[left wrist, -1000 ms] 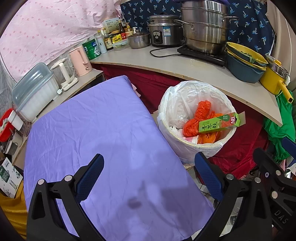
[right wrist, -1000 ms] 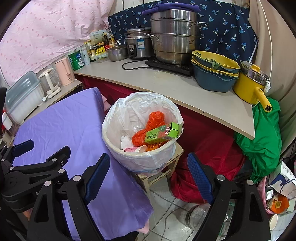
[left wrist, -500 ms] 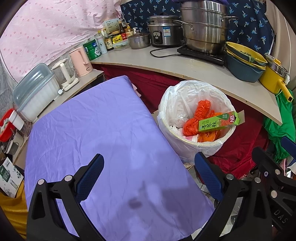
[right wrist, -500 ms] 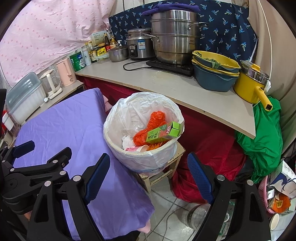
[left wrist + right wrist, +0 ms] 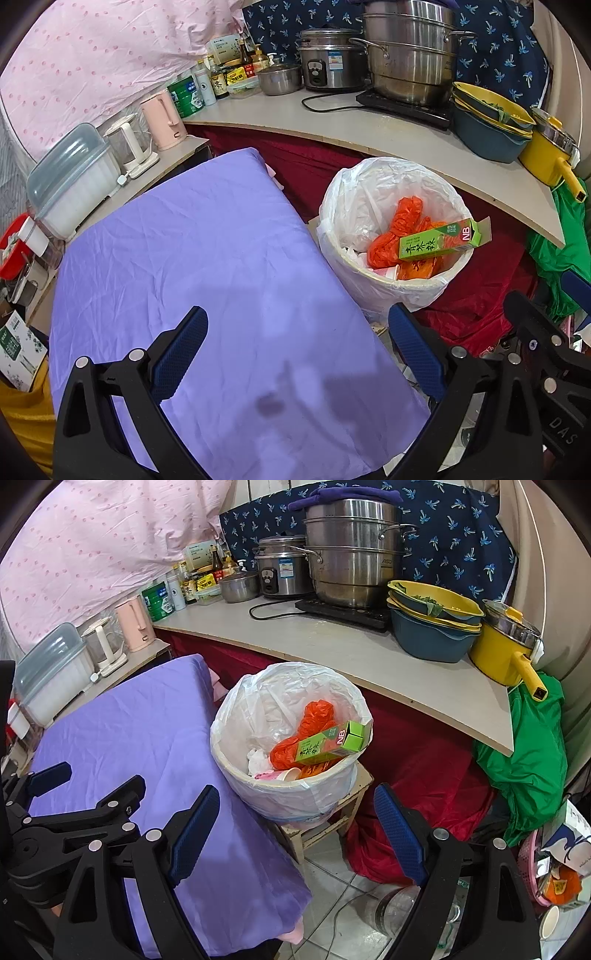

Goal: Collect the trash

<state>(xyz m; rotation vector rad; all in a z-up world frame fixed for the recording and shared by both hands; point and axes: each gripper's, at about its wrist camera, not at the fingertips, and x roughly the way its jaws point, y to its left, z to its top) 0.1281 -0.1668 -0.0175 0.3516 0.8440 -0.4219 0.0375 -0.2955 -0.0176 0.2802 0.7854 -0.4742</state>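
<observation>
A round bin lined with a white bag (image 5: pixel 373 280) (image 5: pixel 258 794) stands on a small stool beside the purple-covered table (image 5: pixel 192 266) (image 5: pixel 129 738). Inside lie a green carton (image 5: pixel 441 242) (image 5: pixel 330 743), an orange plastic bag (image 5: pixel 404 218) (image 5: pixel 317 716) and a paper cup (image 5: pixel 290 774). My left gripper (image 5: pixel 295 343) hangs open over the table's near end, nothing between its blue pads. My right gripper (image 5: pixel 295 823) is open too, nothing in it, just short of the bin over the stool. The left gripper (image 5: pixel 48 775) also shows at the lower left of the right wrist view.
A curved counter (image 5: pixel 354 646) behind the bin carries steel pots, a rice cooker, stacked yellow and blue basins and a yellow saucepan. Kettles and a lidded plastic box (image 5: pixel 70 188) line the left side. Red cloth, a green bag (image 5: pixel 528 746) and floor clutter lie to the right.
</observation>
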